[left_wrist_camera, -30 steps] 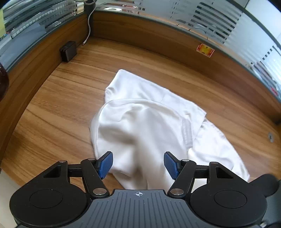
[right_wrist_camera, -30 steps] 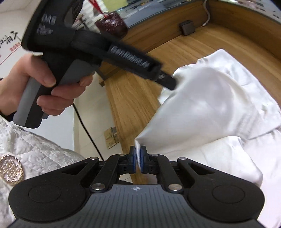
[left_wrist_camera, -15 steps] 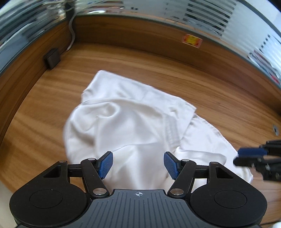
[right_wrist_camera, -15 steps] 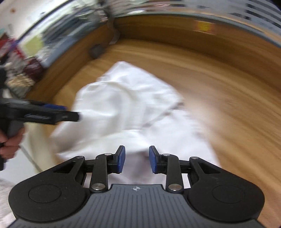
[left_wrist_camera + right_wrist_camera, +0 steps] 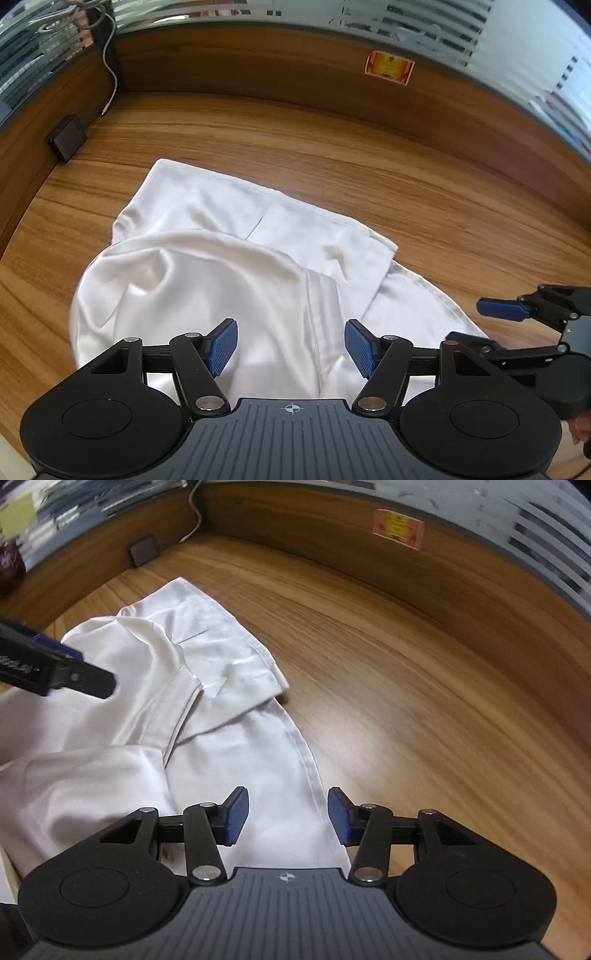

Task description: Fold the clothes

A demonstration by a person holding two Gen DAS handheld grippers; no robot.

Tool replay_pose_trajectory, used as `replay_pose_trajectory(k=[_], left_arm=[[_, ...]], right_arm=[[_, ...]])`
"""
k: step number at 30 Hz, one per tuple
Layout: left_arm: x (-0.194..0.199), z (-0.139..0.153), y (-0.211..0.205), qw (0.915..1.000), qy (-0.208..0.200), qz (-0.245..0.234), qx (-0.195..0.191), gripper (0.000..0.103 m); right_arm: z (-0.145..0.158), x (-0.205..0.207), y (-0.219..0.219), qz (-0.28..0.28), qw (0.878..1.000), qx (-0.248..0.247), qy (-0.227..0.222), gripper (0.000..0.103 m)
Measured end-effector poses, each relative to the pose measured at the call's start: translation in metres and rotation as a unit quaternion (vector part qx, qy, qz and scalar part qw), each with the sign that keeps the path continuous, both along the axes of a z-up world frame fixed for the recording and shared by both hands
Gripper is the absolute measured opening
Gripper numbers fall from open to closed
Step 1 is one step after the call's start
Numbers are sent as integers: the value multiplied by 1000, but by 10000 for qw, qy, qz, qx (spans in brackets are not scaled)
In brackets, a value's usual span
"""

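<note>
White shirt (image 5: 229, 280) (image 5: 207, 716) crumpled, partly folded over itself, lying on wooden tabletop (image 5: 424, 192).

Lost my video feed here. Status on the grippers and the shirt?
Left gripper open, empty, over the white shirt. Right gripper open, empty, at its right edge. Shirt crumpled on the wooden table, unfolded. Nothing in the way.
</note>
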State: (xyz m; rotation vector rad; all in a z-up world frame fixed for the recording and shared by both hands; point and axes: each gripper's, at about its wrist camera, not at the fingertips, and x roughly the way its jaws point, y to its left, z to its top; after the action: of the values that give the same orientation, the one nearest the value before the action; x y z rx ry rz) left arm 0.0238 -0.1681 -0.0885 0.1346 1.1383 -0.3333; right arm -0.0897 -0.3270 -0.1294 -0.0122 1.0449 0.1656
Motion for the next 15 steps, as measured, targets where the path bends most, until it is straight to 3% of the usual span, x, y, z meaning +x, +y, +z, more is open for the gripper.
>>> replay_pose_trajectory(k=[5,15], left_arm=[[19,-20,-13,9997,158,122,110,68],[47,-54,-32,9972,572,448,161,73]], right_arm=[[-7,24,11,274,9995,-137,-52,58],[-15,43,10,300,9995,-99,15,61]])
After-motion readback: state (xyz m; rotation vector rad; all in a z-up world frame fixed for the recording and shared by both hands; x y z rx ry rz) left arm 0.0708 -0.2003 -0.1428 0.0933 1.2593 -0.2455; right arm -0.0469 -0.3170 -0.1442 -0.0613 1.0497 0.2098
